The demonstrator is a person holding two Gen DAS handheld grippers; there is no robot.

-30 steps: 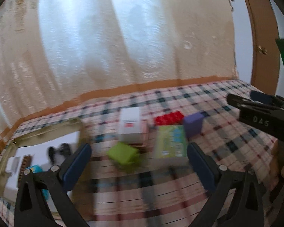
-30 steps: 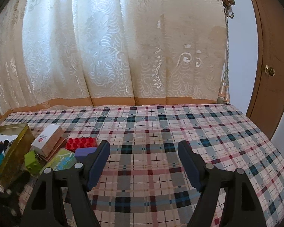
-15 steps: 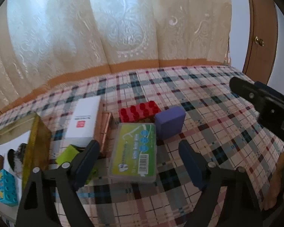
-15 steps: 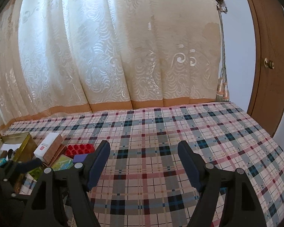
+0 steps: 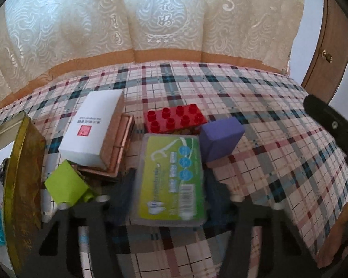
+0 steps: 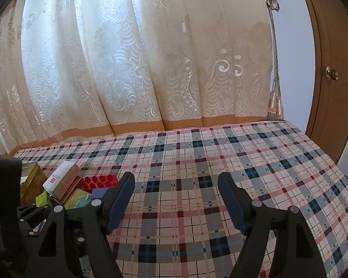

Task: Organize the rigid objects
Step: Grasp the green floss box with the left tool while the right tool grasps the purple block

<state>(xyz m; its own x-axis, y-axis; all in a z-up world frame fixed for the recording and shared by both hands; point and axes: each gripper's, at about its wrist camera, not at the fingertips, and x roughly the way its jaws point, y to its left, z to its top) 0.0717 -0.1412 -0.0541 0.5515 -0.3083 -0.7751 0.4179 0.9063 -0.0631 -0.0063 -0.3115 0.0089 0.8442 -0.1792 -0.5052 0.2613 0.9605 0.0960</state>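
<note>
Left gripper [image 5: 168, 185] jaws spread, straddling the floss-pick case [image 5: 170, 178] — its long axis runs straight away from the jaws, so closing pinches the narrow sides. Right gripper [image 6: 176, 199] jaws spread, empty, well right of the pile on the tabletop [image 6: 220, 166].

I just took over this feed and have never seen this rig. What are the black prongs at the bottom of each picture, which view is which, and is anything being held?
No robot arm here: a person holds a pair of tongs in each hand, each with a fisheye camera looking along its two fingers.

In the left wrist view, the left tongs straddle a green floss-pick case. Whether the fingers already press it is unclear, as they are blurred. Around it on the plaid tablecloth lie a red brick, a purple block, a white box and a lime block. A gold tin stands at the left.

In the right wrist view, the right tongs are open and hold nothing.
</note>
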